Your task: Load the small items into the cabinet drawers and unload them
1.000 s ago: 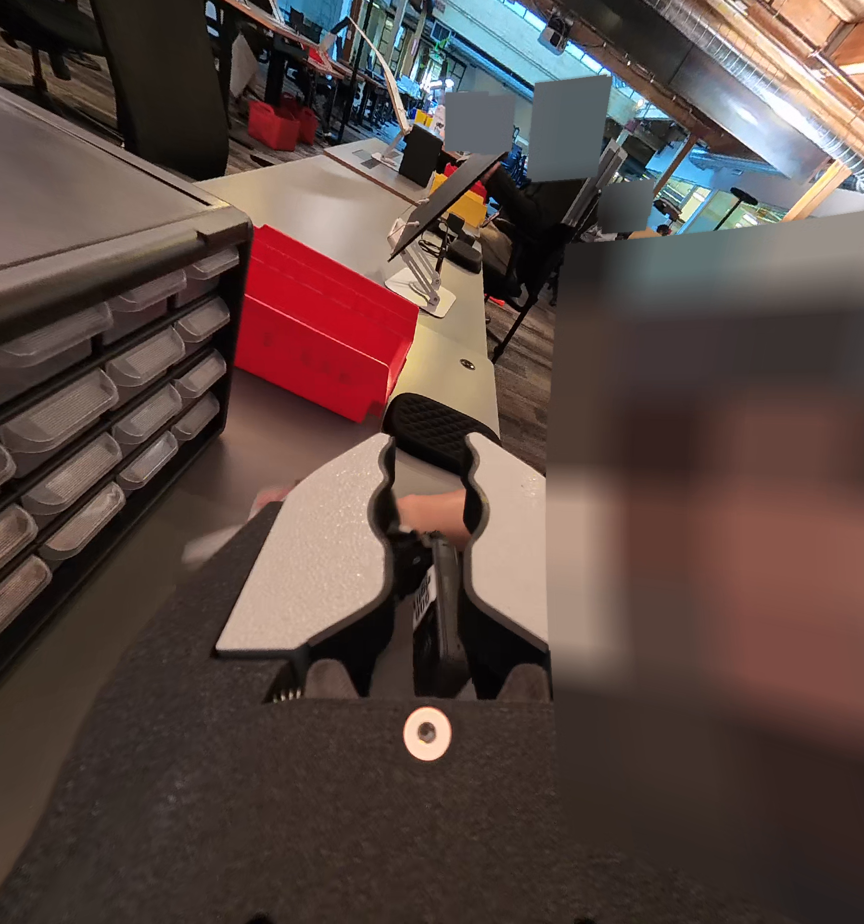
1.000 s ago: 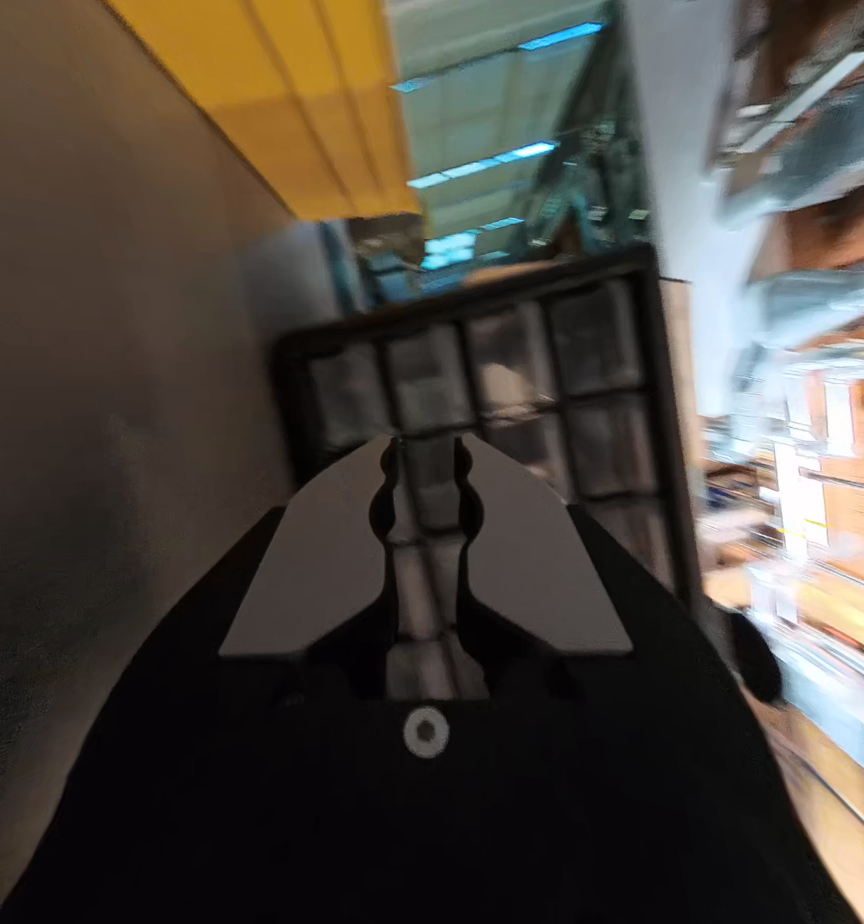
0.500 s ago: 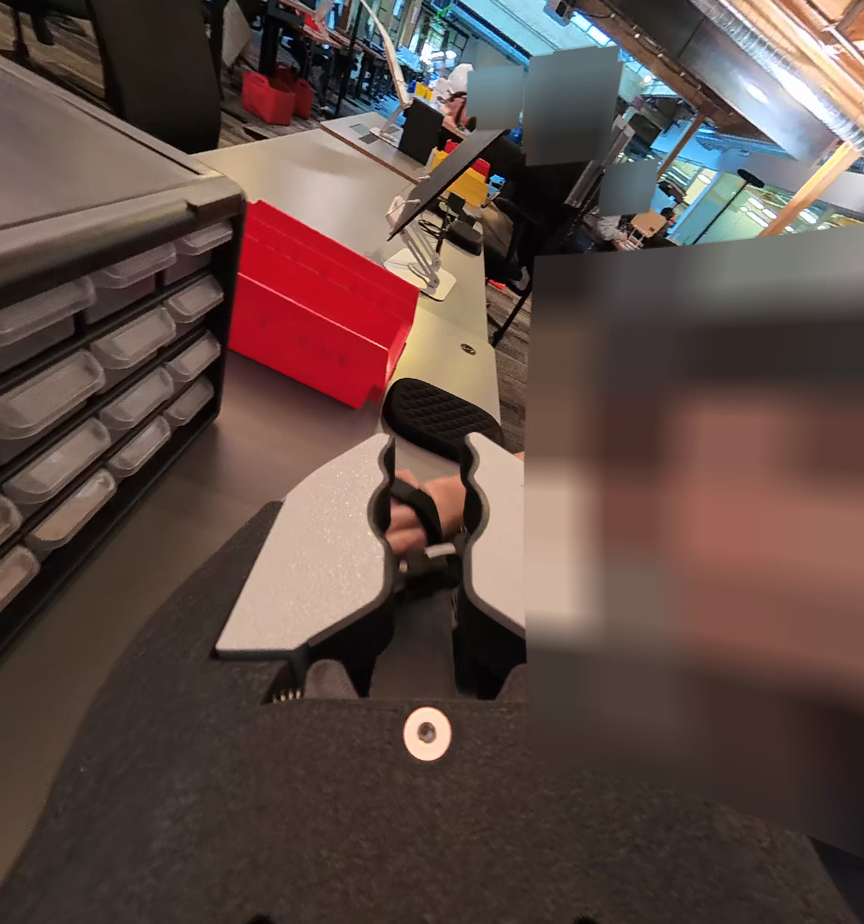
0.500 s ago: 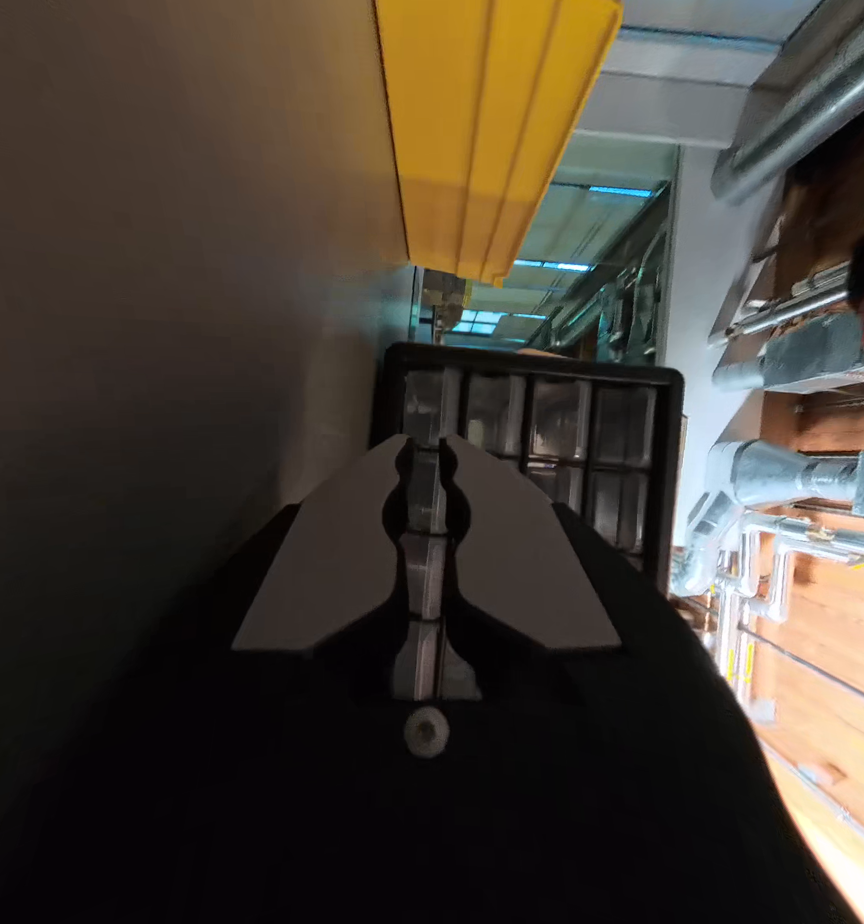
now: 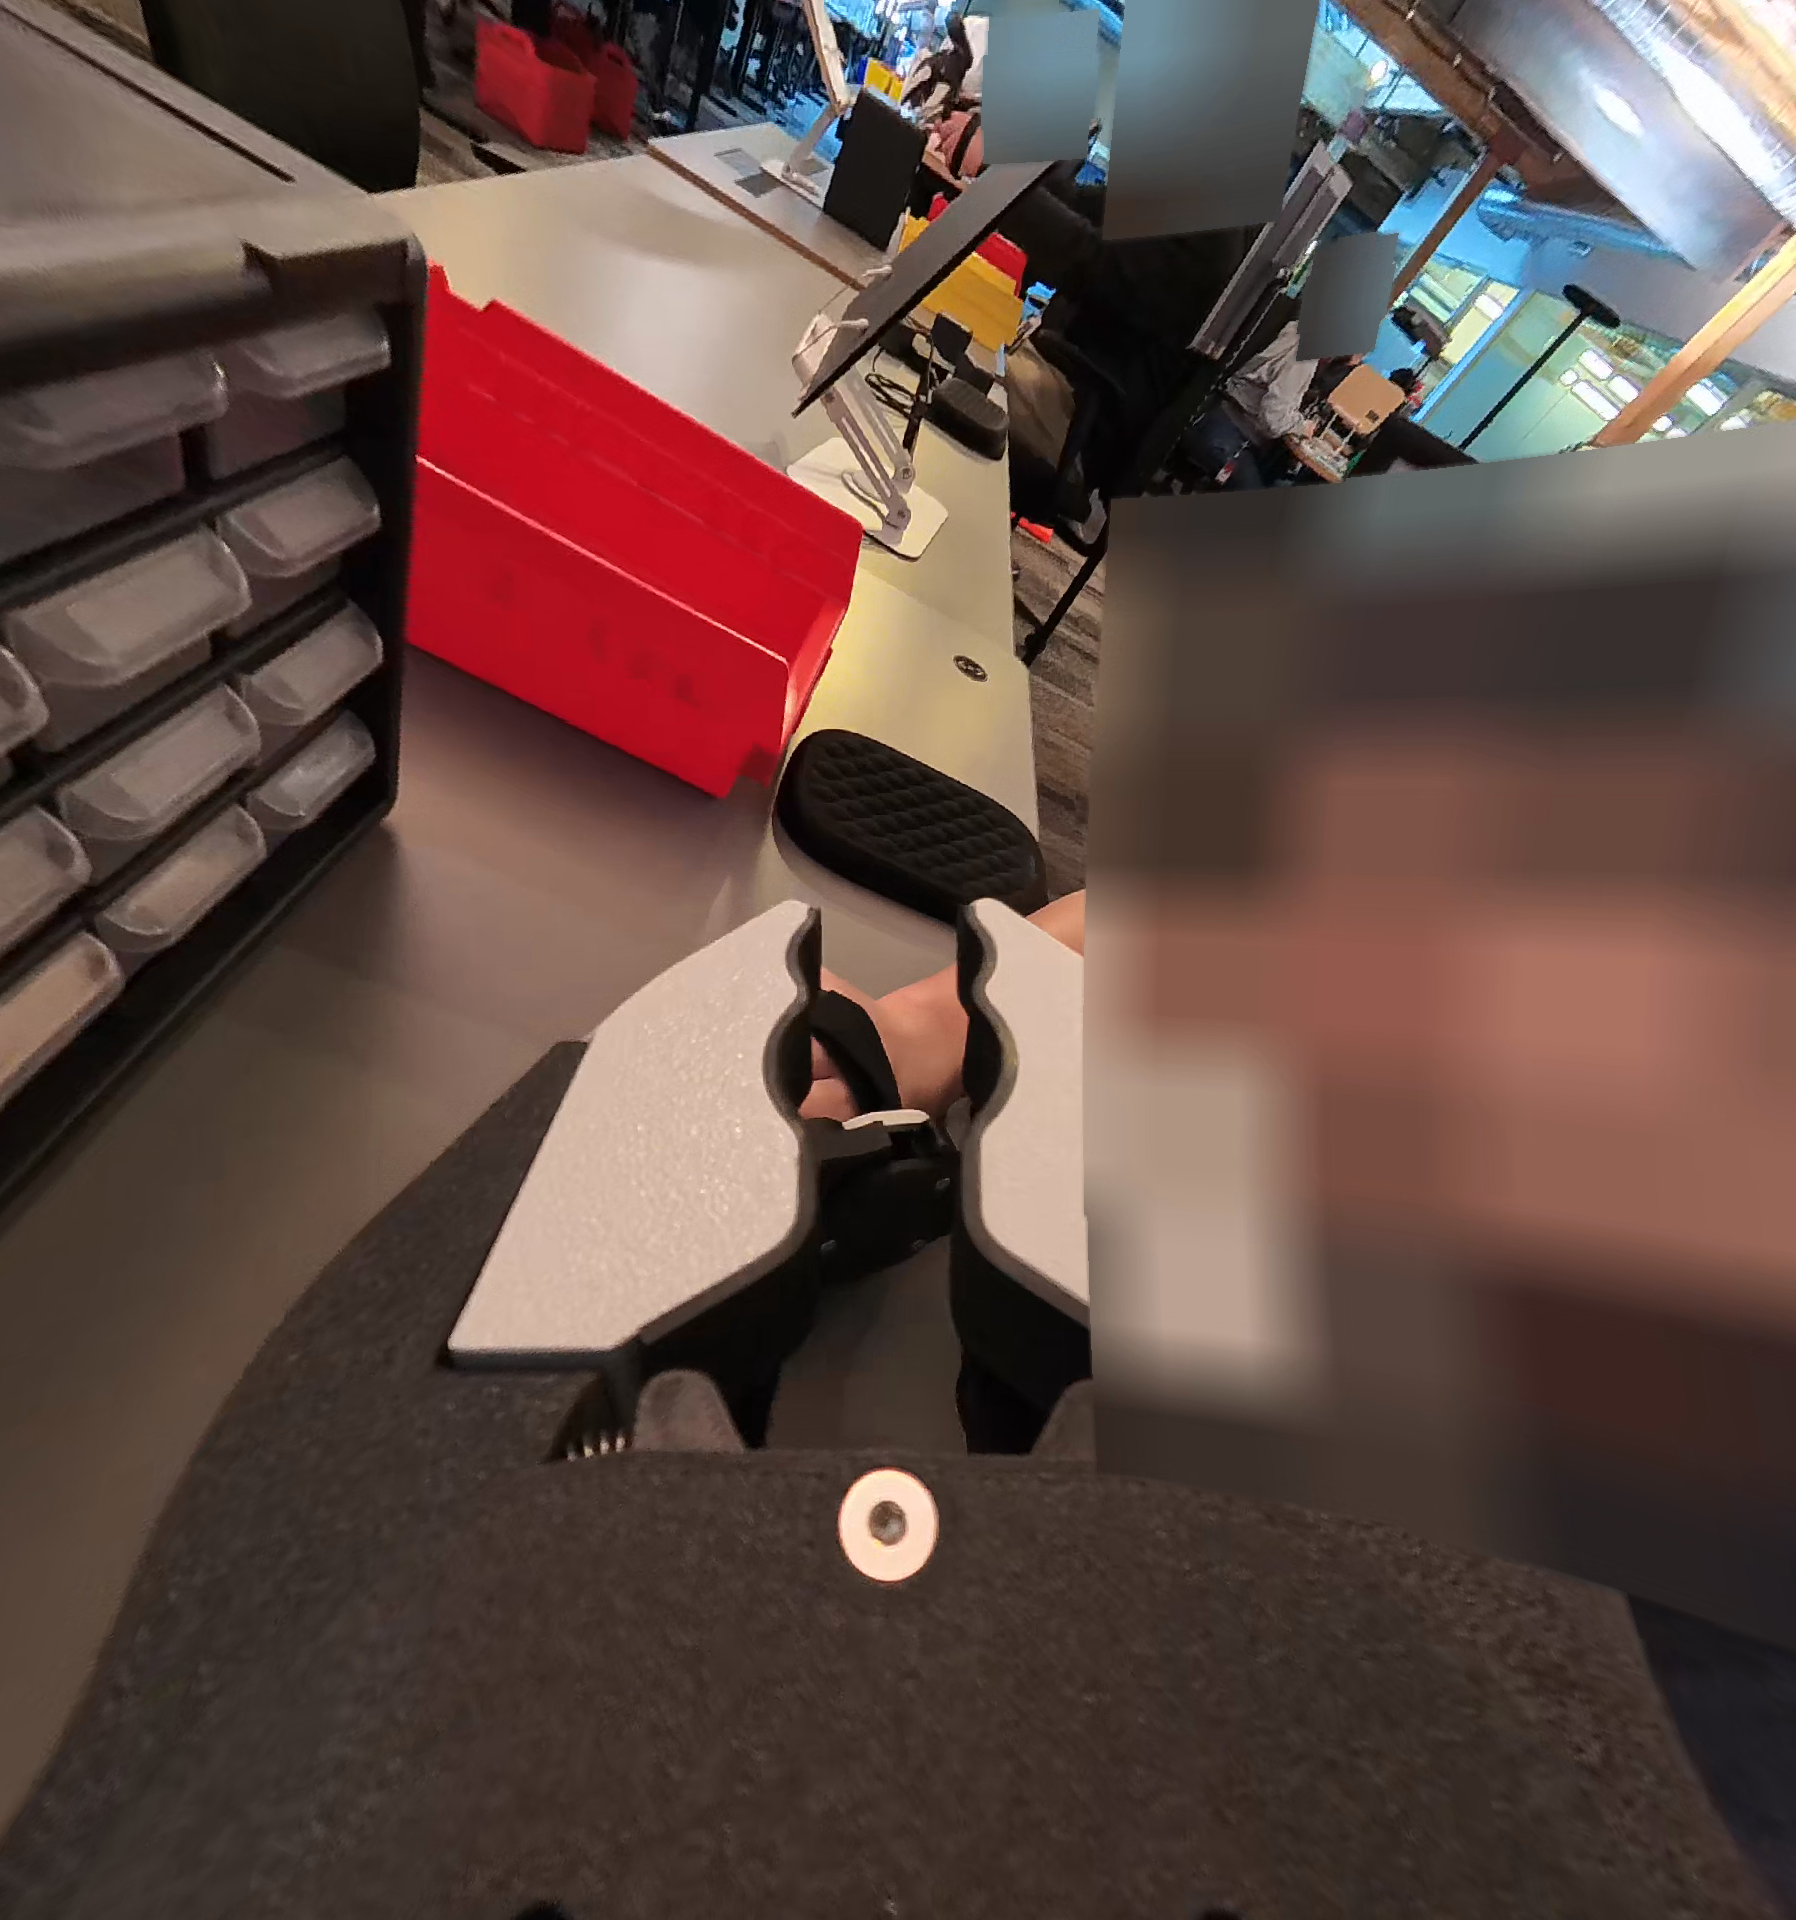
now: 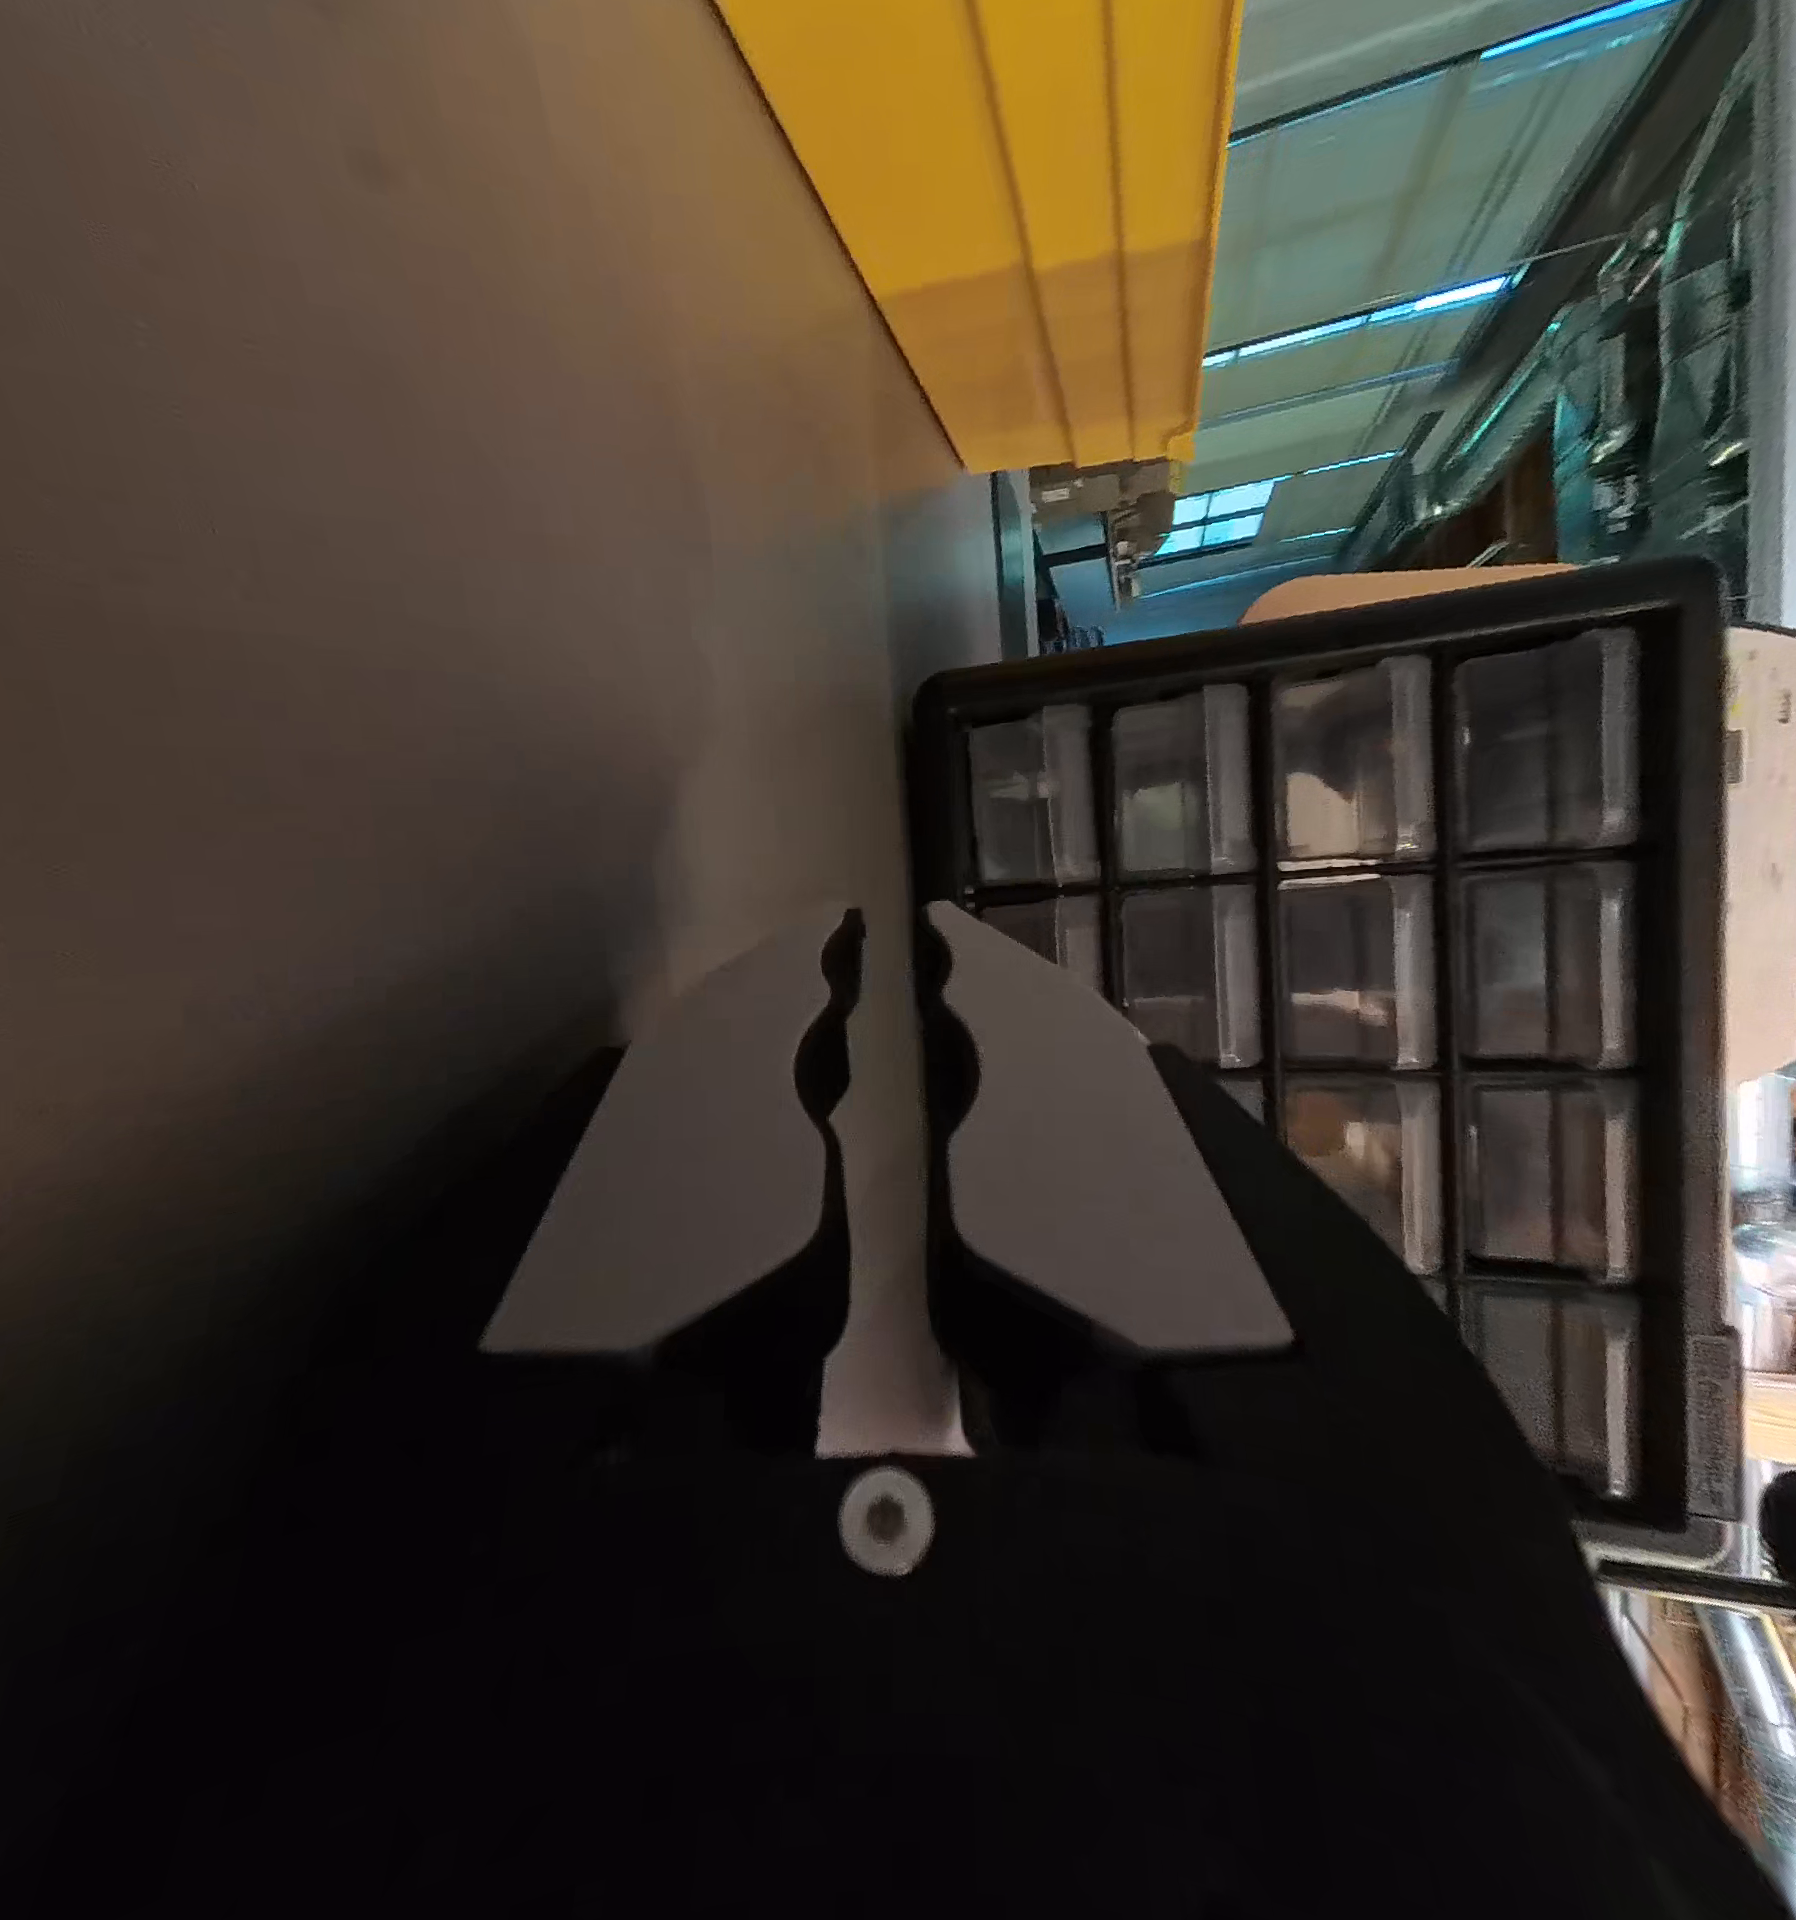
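Black drawer cabinet right of right gripper, left of left gripper, fingers parted, empty

Cabinet: on table, left.
Bin: just right of cabinet.
Pad: before bin, near table edge.
Stand: behind bin.

The cabinet ran off the left edge, its clear drawers too hazy to show contents. In the right wrist view the cabinet's lower drawers were hidden behind the right gripper.
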